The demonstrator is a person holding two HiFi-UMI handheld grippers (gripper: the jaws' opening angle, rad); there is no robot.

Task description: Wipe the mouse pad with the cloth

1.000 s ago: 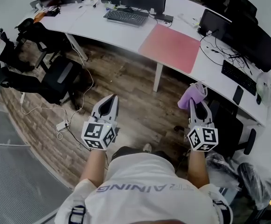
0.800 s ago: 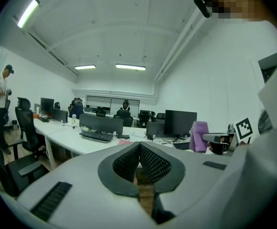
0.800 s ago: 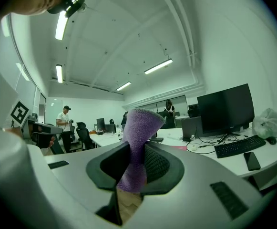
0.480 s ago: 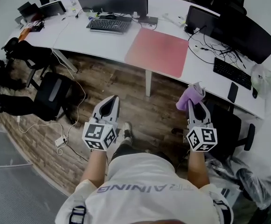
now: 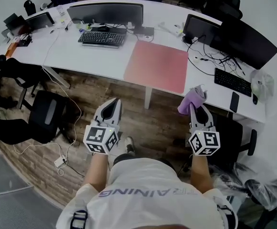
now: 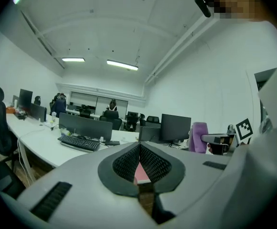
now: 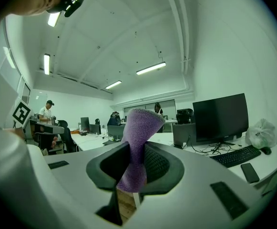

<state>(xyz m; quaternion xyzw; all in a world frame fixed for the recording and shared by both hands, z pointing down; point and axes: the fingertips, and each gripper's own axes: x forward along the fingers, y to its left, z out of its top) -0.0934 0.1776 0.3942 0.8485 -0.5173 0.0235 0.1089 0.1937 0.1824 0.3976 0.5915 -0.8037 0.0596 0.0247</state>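
Over the wood floor point(image 5: 162, 120), just short of the white desk point(image 5: 81, 58), both grippers hang side by side. The right gripper point(image 5: 196, 108) is clamped on the purple cloth point(image 5: 191, 98), which pokes up out of its jaws. The left gripper point(image 5: 113, 102) is pinched together on nothing. The pink mouse pad point(image 5: 157, 66) lies flat on the desk beside a keyboard point(image 5: 101, 38), well apart from the cloth.

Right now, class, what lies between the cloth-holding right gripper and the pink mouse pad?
Head view: only bare wooden floor and the front edge of the white desk separate the right gripper, shut on the cloth, from the mouse pad.
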